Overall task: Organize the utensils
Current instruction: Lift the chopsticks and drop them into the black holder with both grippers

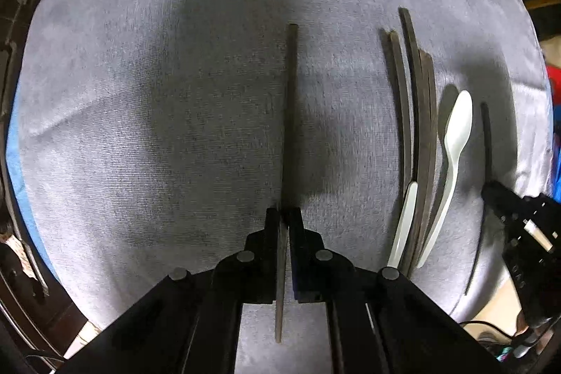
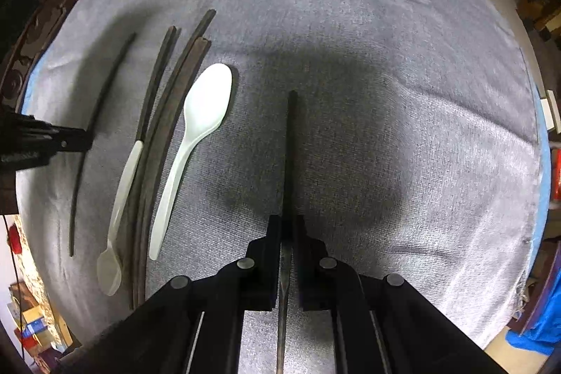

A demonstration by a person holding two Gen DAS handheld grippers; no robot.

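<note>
Two tools clamped on dark chopsticks: left tool [image 1: 284, 216] on one chopstick [image 1: 290, 114], right tool [image 2: 287, 223] on another [image 2: 289, 156]; white spoon [image 2: 196, 142] lying between them, beside loose chopsticks [image 2: 164, 135], on grey cloth [image 2: 385, 58]

Several long dark wooden chopsticks [image 2: 164, 128] lie bundled lengthwise on the left. A white plastic spoon [image 2: 196, 135] lies just right of them, bowl far; a translucent spoon [image 2: 119, 205] lies left, bowl near.

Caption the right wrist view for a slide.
Right tongs grip a dark chopstick above gray cloth, spoons alongside.
</note>
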